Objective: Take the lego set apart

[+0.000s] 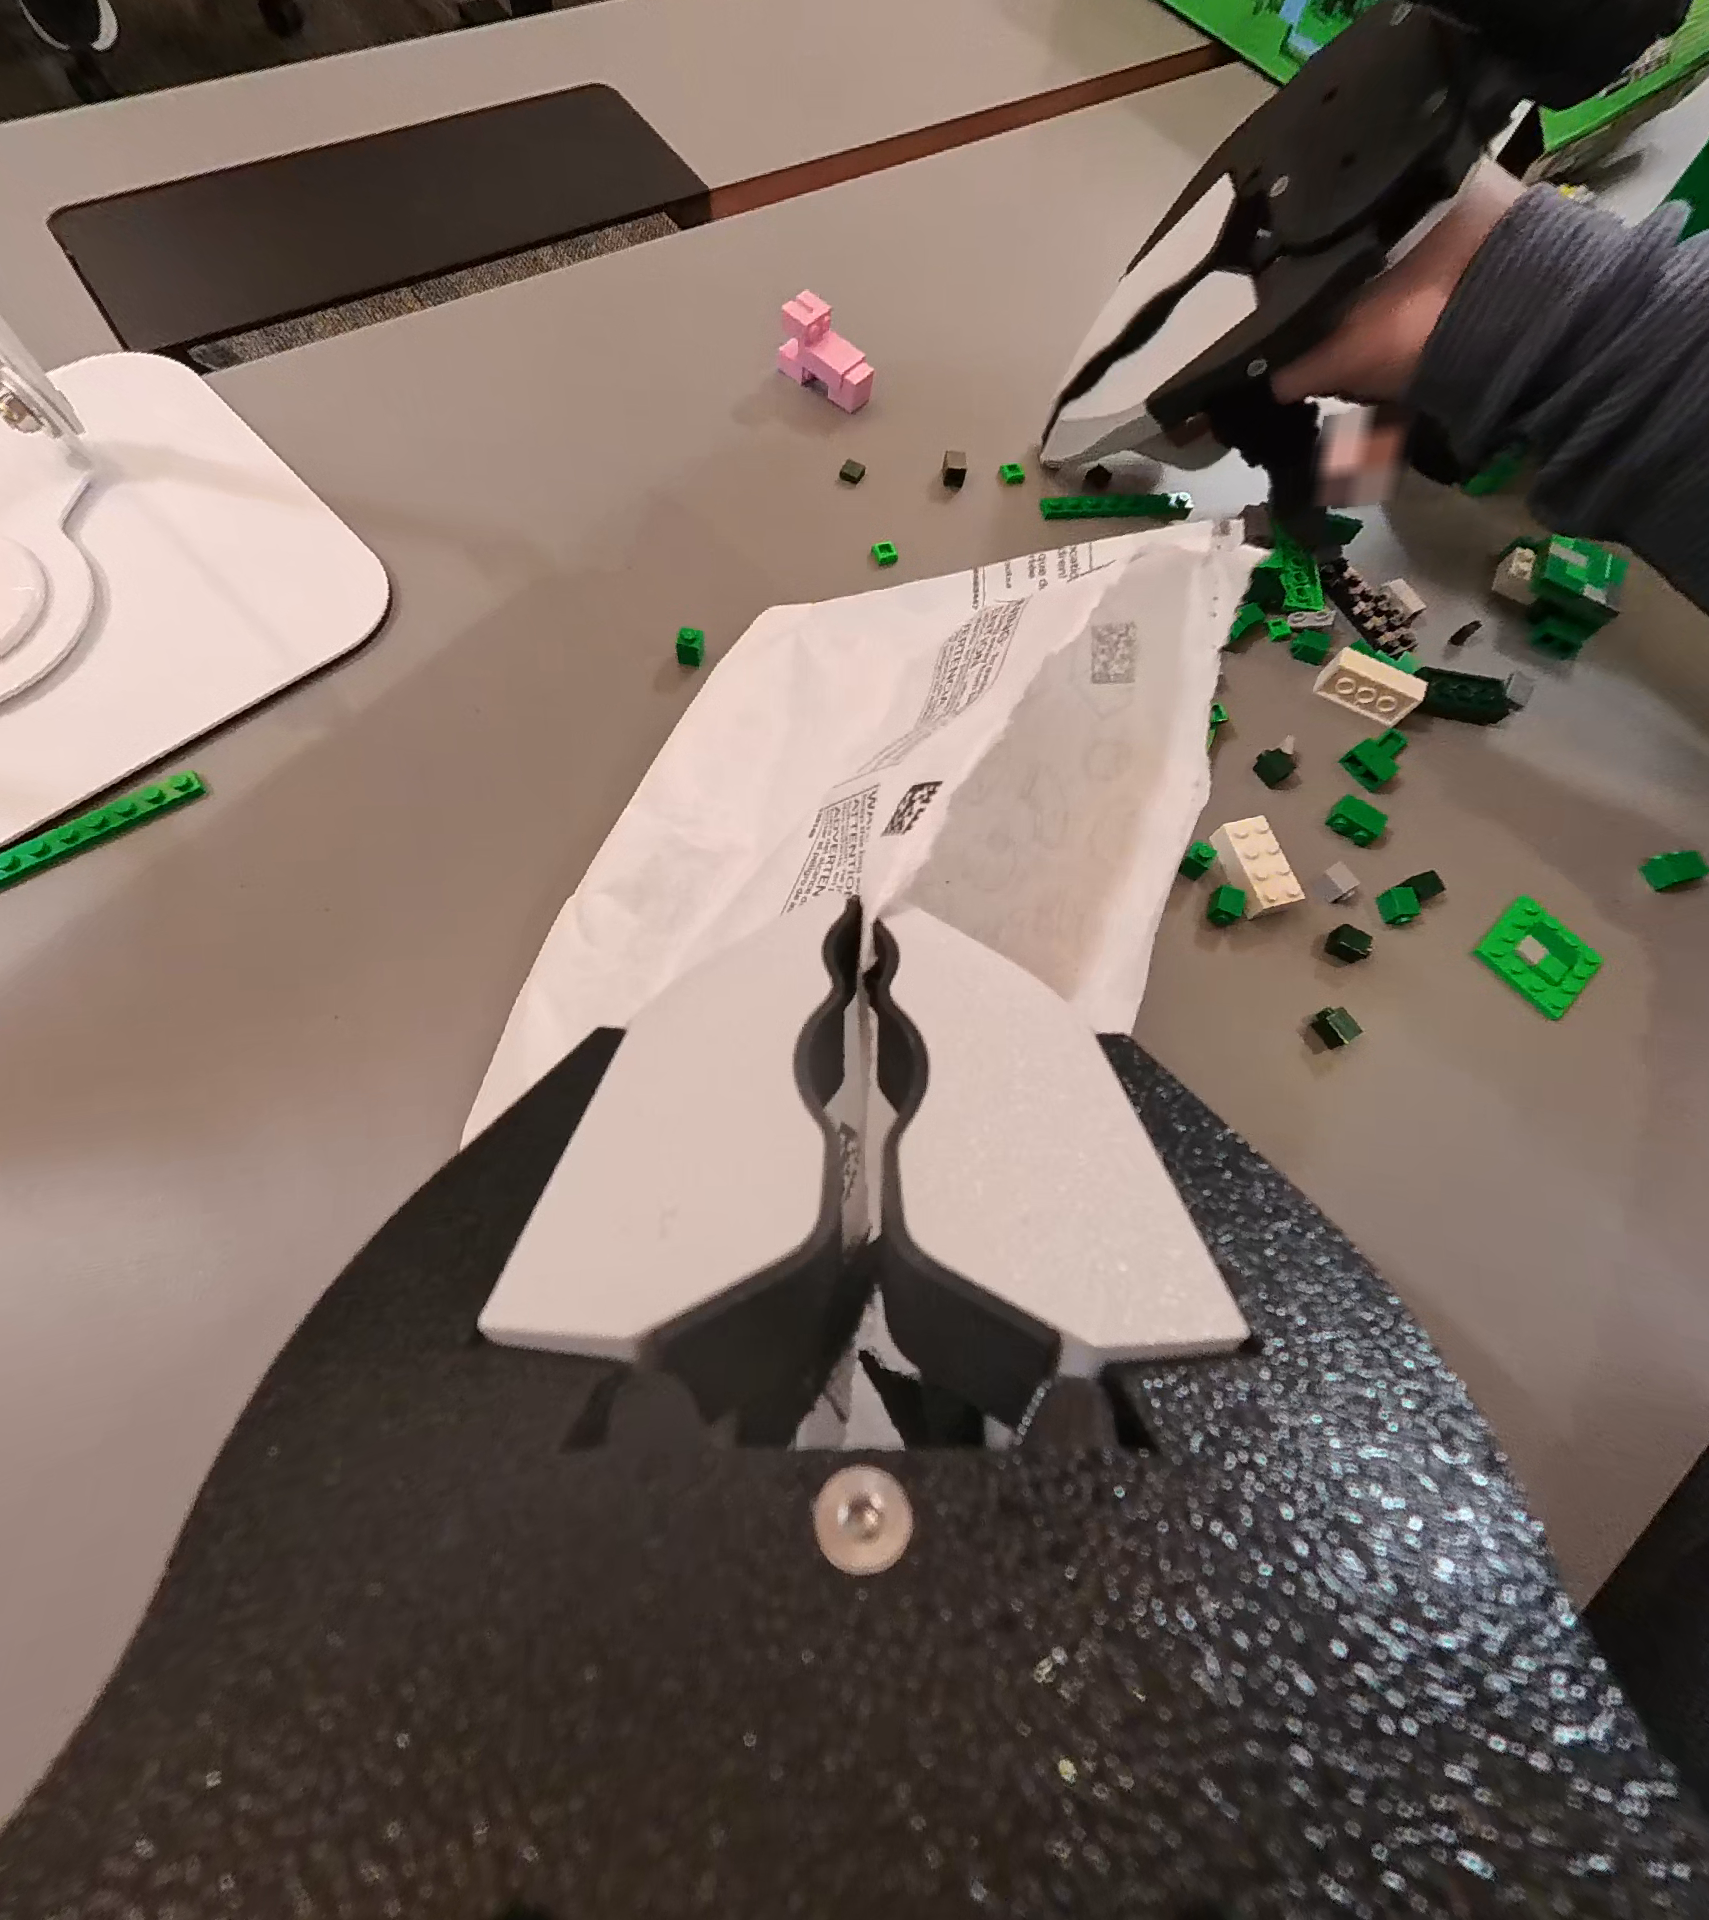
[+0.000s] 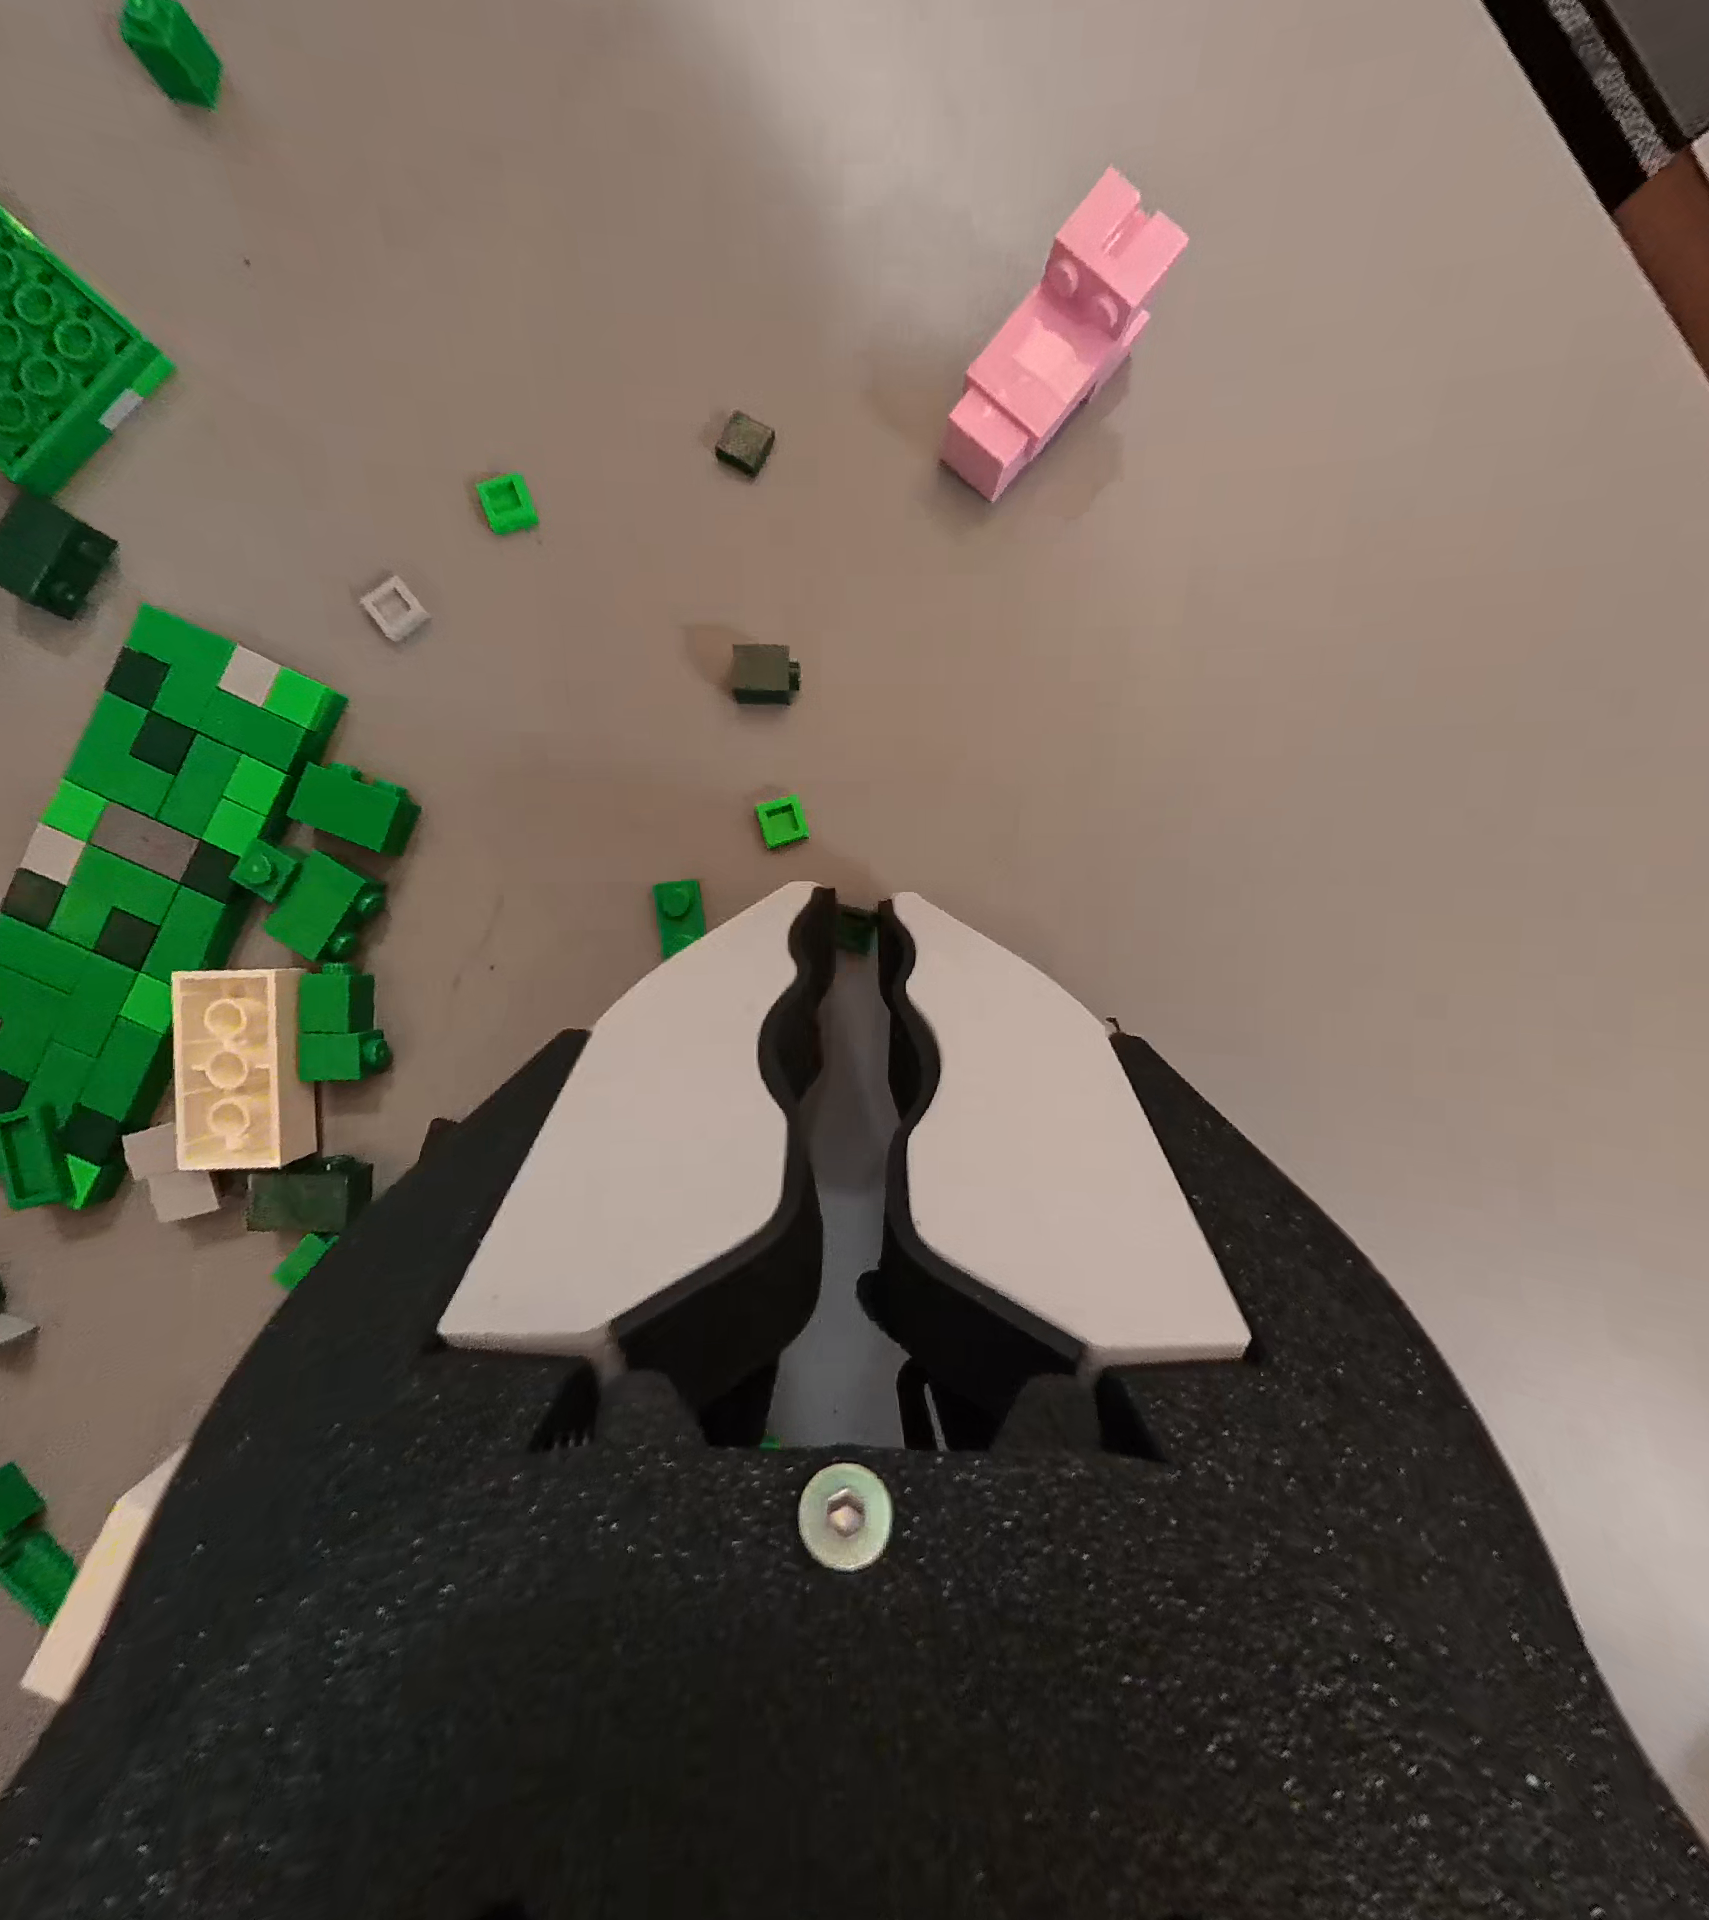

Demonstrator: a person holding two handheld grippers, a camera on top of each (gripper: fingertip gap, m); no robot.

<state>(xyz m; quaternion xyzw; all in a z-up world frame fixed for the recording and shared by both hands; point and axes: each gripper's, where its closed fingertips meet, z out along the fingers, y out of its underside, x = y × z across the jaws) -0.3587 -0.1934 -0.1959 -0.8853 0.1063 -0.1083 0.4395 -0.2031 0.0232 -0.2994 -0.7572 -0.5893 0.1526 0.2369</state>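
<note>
Left gripper (image 1: 862,935) is pinching the torn paper bag (image 1: 943,748) closed-jawed; beside the bag, right gripper (image 2: 855,914) is nipping a small green brick (image 2: 855,928), nearly closed, likely slipping among loose bricks (image 1: 1369,758).

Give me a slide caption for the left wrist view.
Left gripper pinches a torn white paper bag while green bricks lie scattered beside it.

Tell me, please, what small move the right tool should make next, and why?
Probably lift and carry the piece to the bag. The right tool appears shut on a small green piece at its tips, while the left tool holds the torn bag open.
</note>
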